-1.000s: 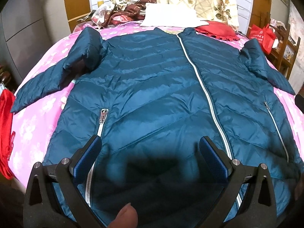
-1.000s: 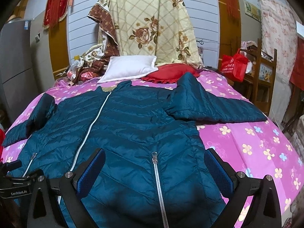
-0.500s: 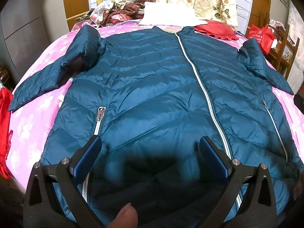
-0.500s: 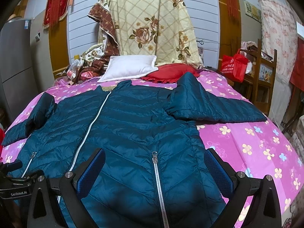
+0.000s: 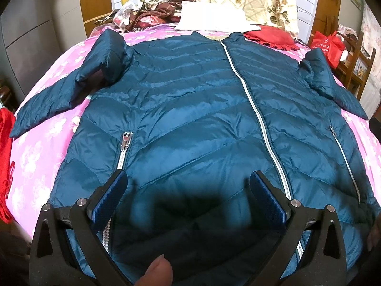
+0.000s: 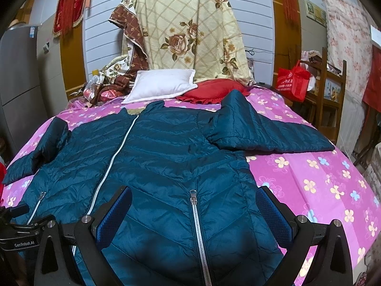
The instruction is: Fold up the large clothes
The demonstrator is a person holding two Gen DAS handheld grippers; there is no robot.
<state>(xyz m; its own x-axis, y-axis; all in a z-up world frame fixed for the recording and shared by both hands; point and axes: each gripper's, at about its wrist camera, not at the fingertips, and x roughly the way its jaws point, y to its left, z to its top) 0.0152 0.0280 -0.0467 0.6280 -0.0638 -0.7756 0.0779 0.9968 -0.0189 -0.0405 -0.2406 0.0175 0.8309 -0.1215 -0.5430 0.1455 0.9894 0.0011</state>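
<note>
Pink bed (image 6: 309,166): puffy jacket (image 5: 190,119) looked light, slippery; we'd pinch its hem. Left tongs (image 5: 188,195), right tongs (image 6: 194,211) spread, empty.

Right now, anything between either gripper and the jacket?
Nothing visible. The left gripper and right gripper both hang open directly over the teal jacket, spread flat and zipped on the pink bedspread.

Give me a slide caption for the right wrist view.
Open right hand-held gripper over a zipped teal puffer jacket spread flat on a pink floral bedspread.
</note>
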